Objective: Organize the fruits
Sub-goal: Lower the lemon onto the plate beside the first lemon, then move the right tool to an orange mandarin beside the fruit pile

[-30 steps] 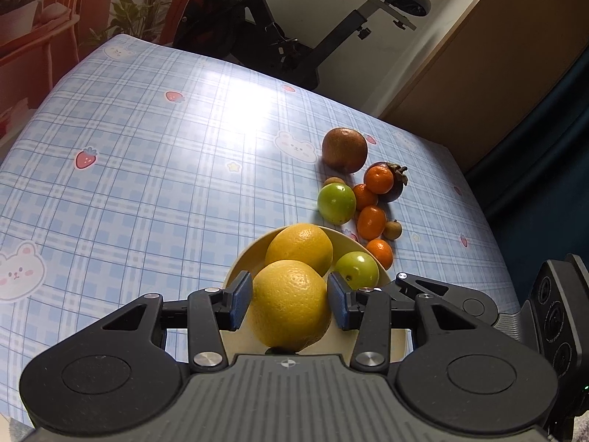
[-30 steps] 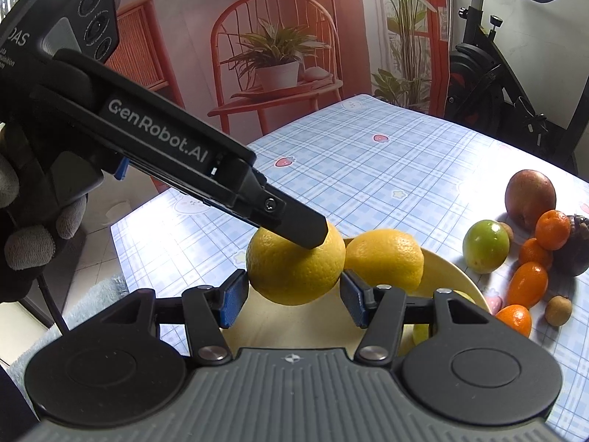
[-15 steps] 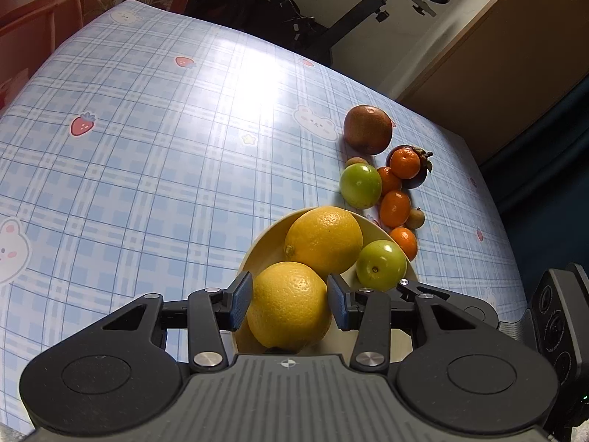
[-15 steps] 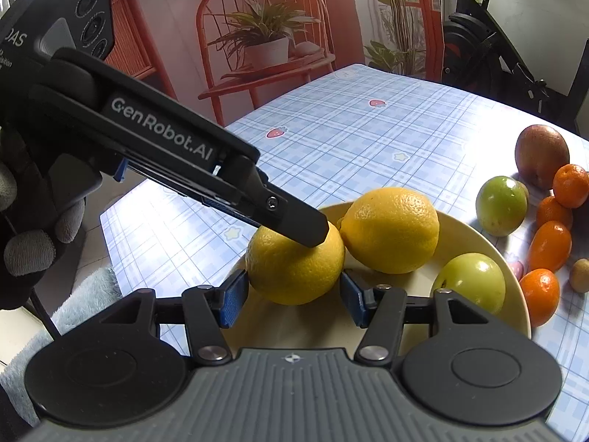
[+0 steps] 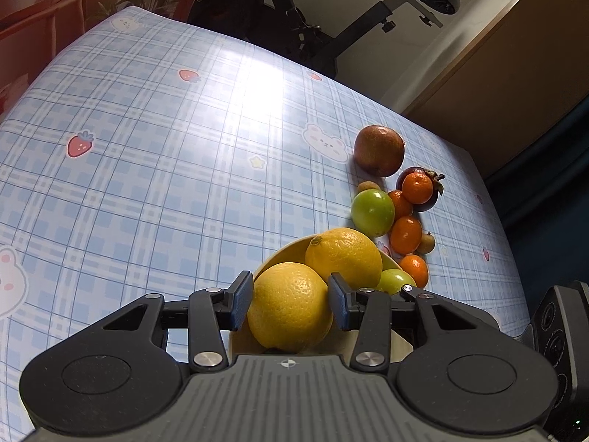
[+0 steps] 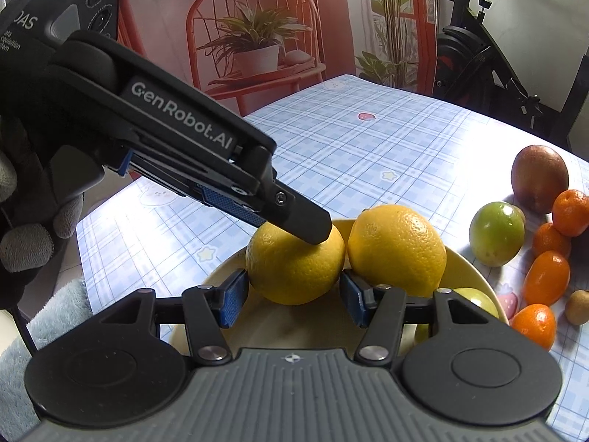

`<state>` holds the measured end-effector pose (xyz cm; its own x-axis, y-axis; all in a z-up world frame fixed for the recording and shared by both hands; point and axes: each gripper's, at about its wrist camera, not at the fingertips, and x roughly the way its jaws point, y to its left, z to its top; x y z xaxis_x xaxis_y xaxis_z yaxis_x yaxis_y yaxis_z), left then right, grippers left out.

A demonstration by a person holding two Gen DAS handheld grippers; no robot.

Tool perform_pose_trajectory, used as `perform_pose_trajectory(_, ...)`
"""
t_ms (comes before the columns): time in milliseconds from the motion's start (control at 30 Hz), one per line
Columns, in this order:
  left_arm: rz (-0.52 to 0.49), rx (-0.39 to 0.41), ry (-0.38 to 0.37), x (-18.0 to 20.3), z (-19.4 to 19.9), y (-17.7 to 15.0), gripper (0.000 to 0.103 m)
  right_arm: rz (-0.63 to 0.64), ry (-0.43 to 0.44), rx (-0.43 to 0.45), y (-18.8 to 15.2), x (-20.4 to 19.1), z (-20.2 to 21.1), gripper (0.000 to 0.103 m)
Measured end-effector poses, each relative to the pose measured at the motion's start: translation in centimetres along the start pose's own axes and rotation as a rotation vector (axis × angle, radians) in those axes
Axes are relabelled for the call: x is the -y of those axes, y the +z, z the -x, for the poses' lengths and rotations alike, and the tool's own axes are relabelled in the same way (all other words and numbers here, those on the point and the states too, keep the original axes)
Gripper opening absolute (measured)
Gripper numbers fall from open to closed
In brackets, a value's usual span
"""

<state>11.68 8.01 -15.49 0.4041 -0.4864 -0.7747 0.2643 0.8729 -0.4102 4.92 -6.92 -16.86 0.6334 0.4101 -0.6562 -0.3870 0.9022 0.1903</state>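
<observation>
A yellow citrus sits between the blue pads of my left gripper, which is shut on it. In the right wrist view the same citrus is also clamped by my right gripper, with a left finger lying across its top. It hangs low in the yellow plate; whether it rests there I cannot tell. A second yellow citrus and a green fruit lie in the plate.
Beyond the plate, on the blue checked tablecloth, lie a green fruit, a red-brown apple, several small oranges and small brown fruits. A gloved hand holds the left gripper. An exercise bike and red plant stands are behind the table.
Both grippers have sunk together with the yellow citrus, from above the plate down into it beside the other citrus. Neither grip has altered.
</observation>
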Motion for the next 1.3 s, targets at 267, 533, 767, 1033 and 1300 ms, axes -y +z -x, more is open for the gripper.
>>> perform_pose_trajectory(267,0.025,0.022,0.010,-0.7,-0.3,1.2,0.047,0.013,-0.010,0.005,1.3,0.3,-1.4,0.058)
perform_pose_trajectory(533,0.025,0.062,0.023,-0.6,0.0,1.7,0.045,0.019,-0.006,-0.001,1.5,0.5,-1.7,0.058)
perform_pose_trajectory(767,-0.003,0.129,0.065,0.8,1.6,1.3,0.045,-0.039,0.030,0.030,1.0,1.2,0.3,0.058)
perform_pose_trajectory(1033,-0.027,0.233,0.137,4.0,2.8,0.1,0.045,-0.031,0.004,0.138,-0.8,2.0,5.3,0.057)
perform_pose_trajectory(1300,-0.045,0.314,0.196,7.7,2.4,-1.7,0.045,-0.064,-0.078,0.242,-2.8,5.2,9.4,0.056)
